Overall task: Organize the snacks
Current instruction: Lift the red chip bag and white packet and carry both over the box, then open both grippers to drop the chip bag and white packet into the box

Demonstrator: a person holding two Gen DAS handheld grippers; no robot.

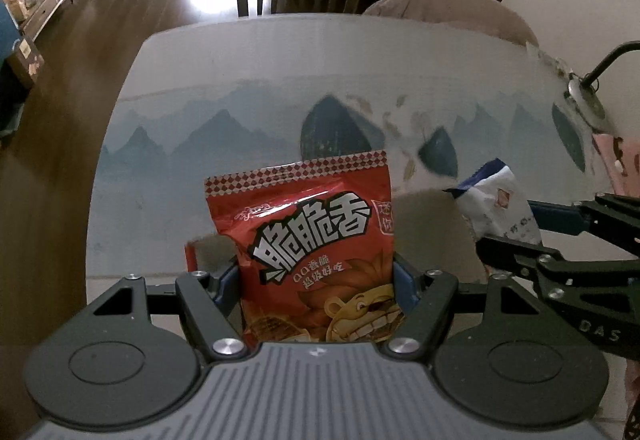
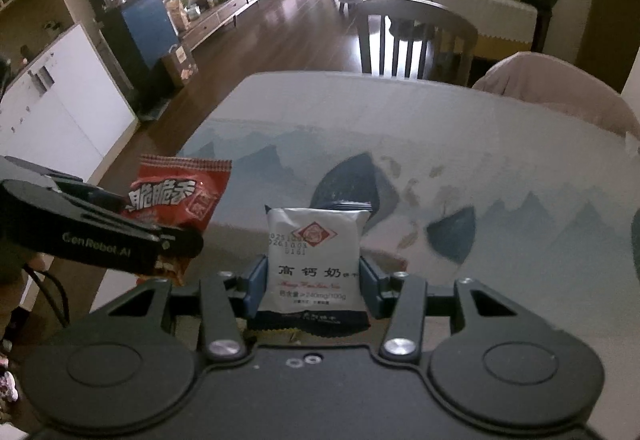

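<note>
Packet, red (image 1: 316, 252): glossy crinkled foil, rectangular, white block lettering and a cartoon face; pinched between the blue pads of the left gripper (image 1: 316, 280), upright, long axis running away from the camera, checkered seal edge farthest. Held above the table (image 1: 240, 79).

Packet, white (image 2: 314, 260): matte pillow-shaped pouch with a red diamond emblem and dark lower band; pinched between the blue pads of the right gripper (image 2: 312, 278), upright, crimped top edge farthest, also held over the table.

Cardboard box (image 1: 436, 224): brown, open-topped, behind the red packet; contents cannot be told.

Table: smooth covering printed with blue-grey mountains, rounded corners.

Chair (image 2: 412, 35): dark wood, slatted back, at the far edge.
</note>
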